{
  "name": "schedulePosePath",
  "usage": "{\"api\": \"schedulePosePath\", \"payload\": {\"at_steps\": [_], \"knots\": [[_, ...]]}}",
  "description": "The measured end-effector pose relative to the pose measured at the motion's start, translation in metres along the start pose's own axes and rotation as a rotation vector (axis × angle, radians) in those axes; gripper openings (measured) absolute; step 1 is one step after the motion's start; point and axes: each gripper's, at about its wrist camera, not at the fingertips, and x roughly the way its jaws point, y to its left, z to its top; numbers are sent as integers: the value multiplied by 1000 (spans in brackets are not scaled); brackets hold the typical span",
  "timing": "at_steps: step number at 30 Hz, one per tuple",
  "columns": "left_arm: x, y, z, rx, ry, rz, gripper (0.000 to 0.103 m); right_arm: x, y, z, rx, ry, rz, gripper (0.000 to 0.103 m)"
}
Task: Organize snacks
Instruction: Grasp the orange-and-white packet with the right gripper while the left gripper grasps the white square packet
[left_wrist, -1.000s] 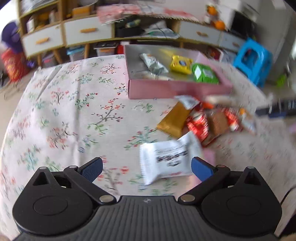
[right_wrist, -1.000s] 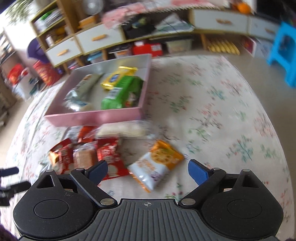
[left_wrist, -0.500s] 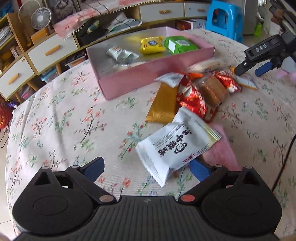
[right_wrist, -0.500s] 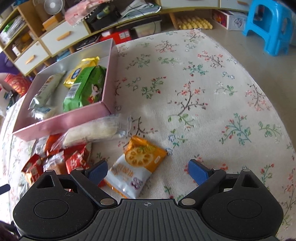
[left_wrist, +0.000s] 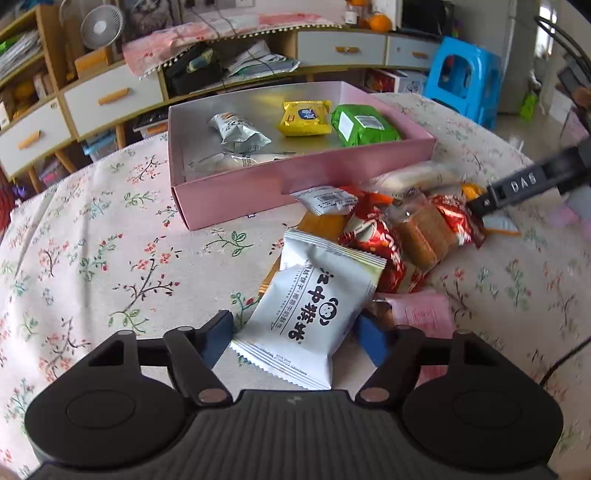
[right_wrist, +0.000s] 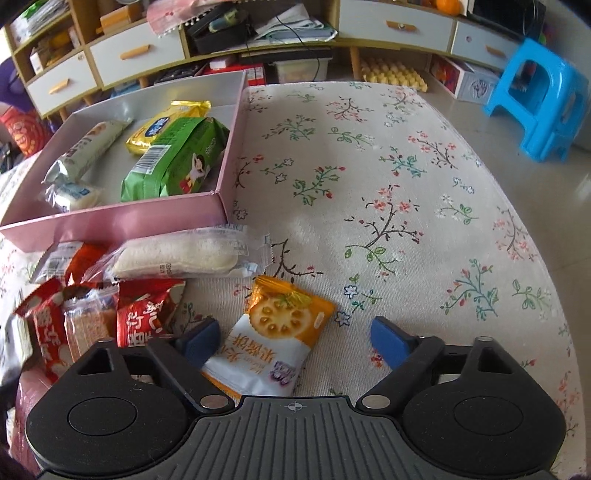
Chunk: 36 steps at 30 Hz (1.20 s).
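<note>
A white snack packet (left_wrist: 317, 306) with black characters lies on the floral tablecloth between the pads of my left gripper (left_wrist: 295, 338). Those jaws are closing, and the pads stand at the packet's edges without clearly pressing. An orange-and-white cracker packet (right_wrist: 273, 339) lies between the fingers of my right gripper (right_wrist: 293, 339). Its jaws are closing too, with a gap left at the right pad (right_wrist: 388, 341). The pink box (left_wrist: 295, 184) behind holds a green packet (left_wrist: 362, 125), a yellow one (left_wrist: 304, 118) and a silver one (left_wrist: 238, 133).
Loose snacks are piled in front of the box: red packets (left_wrist: 373, 236), a clear-wrapped brown cake (left_wrist: 424, 232), a gold packet (left_wrist: 321, 225) and a long white rice cake (right_wrist: 177, 258). A pink packet (left_wrist: 424, 314) lies beside the white one. Drawer cabinets (right_wrist: 133, 55) and a blue stool (right_wrist: 543, 99) stand beyond the table.
Both grippers have come down closer to the table and their jaws have narrowed. The white packet now sits between the left pads, the cracker packet between the right ones.
</note>
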Motion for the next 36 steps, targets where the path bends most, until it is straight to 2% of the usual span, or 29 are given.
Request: {"api": "schedulePosePath", "payload": {"at_steps": [4,7,11,14,16,19,21,22,24,26,31,36], "knots": [[0,-3,4,-31,19,14,62,-6,2,-1,-19,-6,14,48],[-2,-3,7,-66,43,44,57,-8,3,-1,-37,-4,36,41],[-5,-2,9,-100,109,86,57,-10,2,-1,-55,3,70,40],[-9,3,6,-116,149,64,60,-13,1,0,-47,11,99,40],[-11,4,3,-94,136,42,61,-15,0,0,-38,19,119,40],[-9,1,1,-44,103,56,63,-18,-3,1,-15,30,141,40],[-6,1,1,-51,99,56,64,-20,-6,1,5,35,147,40],[-6,2,2,-62,101,51,63,-21,-8,1,15,38,150,40],[-7,5,5,-91,103,48,49,-23,-10,1,30,43,163,40],[-8,7,7,-118,109,54,44,-25,-12,2,41,48,176,40],[-15,13,9,-187,109,56,44,-34,-15,5,80,41,207,40],[-32,24,15,-287,60,41,44,-48,-19,14,143,15,264,40]]}}
